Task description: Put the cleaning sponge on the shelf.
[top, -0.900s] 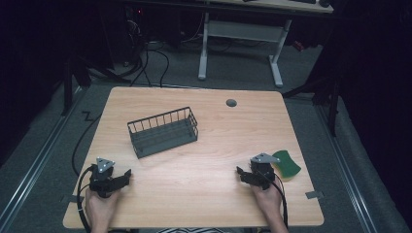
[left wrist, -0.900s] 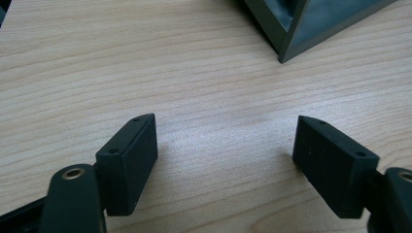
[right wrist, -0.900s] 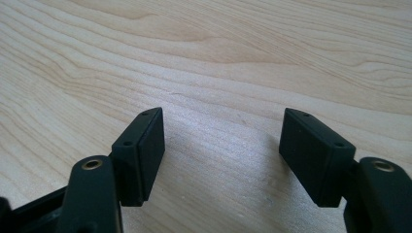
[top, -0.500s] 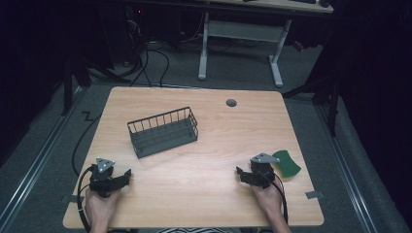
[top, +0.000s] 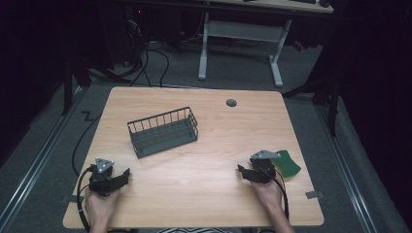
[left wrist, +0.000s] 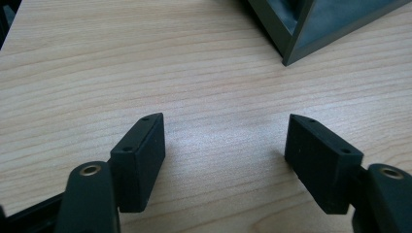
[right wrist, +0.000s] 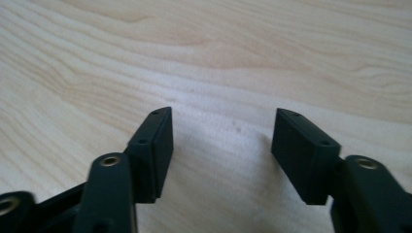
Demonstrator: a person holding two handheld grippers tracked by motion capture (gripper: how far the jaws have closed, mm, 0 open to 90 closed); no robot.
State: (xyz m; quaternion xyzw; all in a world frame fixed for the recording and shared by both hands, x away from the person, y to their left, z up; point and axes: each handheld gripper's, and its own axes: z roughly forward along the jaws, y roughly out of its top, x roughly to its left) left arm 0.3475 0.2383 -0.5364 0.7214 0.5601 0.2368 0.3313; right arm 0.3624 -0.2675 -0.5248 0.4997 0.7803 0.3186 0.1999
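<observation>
Compared with the earlier high view pictures, nothing has changed place: both grippers, the wire basket (top: 163, 131) and the green sponge (top: 287, 165) lie where they were. The sponge sits at the lower right of the high view, just beside the right gripper (top: 247, 173), and this gripper covers its left part, so I cannot tell if they touch. In the left gripper view a corner of the basket (left wrist: 311, 34) shows at the upper right, cut off by the frame edge. The left gripper (top: 124, 176) rests low over the table (top: 204, 194) at the lower left of the high view, held from below by the left hand (top: 99, 206), and points to the right. The right hand (top: 268, 193) holds its gripper pointing to the left. In both gripper views the jaws stand wide apart, with bare wood between them.
</observation>
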